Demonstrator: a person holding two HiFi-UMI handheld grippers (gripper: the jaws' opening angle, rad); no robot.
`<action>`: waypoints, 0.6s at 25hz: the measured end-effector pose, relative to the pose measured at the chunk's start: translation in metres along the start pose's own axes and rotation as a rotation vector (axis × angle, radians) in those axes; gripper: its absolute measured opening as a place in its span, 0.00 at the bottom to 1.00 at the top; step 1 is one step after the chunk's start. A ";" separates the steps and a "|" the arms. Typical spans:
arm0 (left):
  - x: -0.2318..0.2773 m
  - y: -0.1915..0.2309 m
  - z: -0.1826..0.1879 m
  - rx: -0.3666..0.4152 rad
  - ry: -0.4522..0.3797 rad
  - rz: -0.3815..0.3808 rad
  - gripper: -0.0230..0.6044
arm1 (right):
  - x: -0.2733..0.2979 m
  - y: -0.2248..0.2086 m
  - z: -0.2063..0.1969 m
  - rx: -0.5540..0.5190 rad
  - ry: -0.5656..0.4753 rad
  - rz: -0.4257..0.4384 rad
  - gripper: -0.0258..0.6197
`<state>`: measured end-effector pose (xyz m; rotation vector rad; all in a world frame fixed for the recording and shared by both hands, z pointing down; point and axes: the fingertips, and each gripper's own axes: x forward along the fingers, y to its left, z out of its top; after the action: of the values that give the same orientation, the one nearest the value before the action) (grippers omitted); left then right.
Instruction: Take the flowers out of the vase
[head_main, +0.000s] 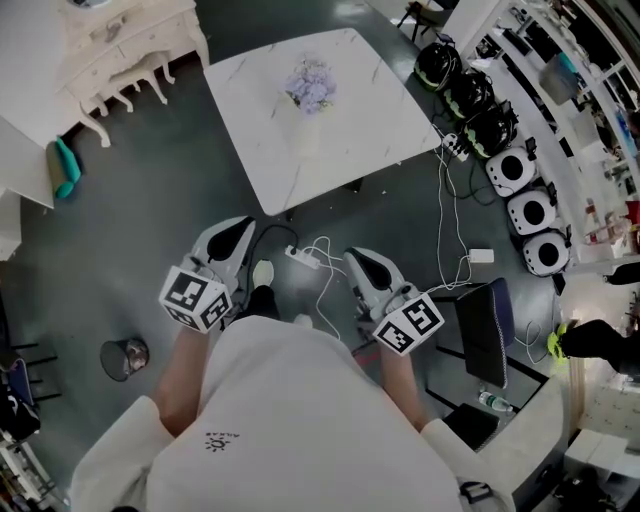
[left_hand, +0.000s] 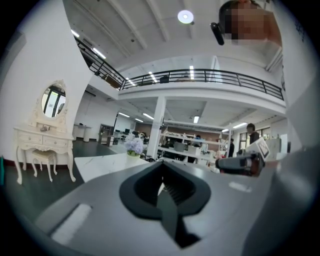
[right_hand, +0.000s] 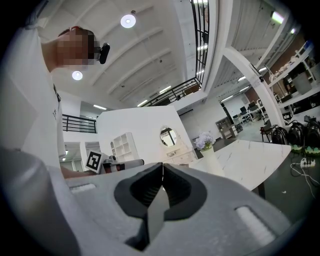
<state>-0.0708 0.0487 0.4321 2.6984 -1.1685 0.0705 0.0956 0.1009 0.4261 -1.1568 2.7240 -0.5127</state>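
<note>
Fingers: on the left gripper (left_hand: 162, 166) the two fingers are pressed together along a single seam with nothing between them. The right gripper (right_hand: 162, 166) reads the same, its fingers together and empty.

Floor (head_main: 150, 250): dark grey. In the head view both grippers hang over it, side by side in front of the person's white shirt (head_main: 290, 420), well apart from the table.

Table (head_main: 370, 120): a white marble-pattern top, set at an angle beyond the grippers.

Dressing table (head_main: 125, 45): cream with curved legs, at upper left. The left gripper view shows an oval mirror (left_hand: 53, 100) standing on it.

Chair (head_main: 486, 330): black, on the floor to the right of the right gripper.

Vase (right_hand: 213, 161): white and upright, standing on the table top well in from the edges.

Flowers (head_main: 310, 85): a pale lilac bunch, in the vase. Neither gripper touches them.

Bin (head_main: 125, 357): a small round one on the floor, left of the left gripper.

Power strip (head_main: 305, 258): white, on the floor between the two grippers, with white cables running off to the right.
</note>
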 end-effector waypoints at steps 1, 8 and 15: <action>0.003 0.008 0.003 -0.002 0.000 -0.003 0.02 | 0.008 -0.001 0.002 -0.001 0.001 -0.001 0.04; 0.034 0.062 0.015 -0.016 0.001 -0.033 0.02 | 0.063 -0.024 0.012 0.001 -0.002 -0.024 0.04; 0.064 0.105 0.025 -0.023 0.013 -0.078 0.02 | 0.112 -0.049 0.023 -0.001 -0.003 -0.055 0.04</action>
<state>-0.1045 -0.0726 0.4322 2.7156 -1.0529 0.0625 0.0566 -0.0173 0.4231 -1.2355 2.6966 -0.5154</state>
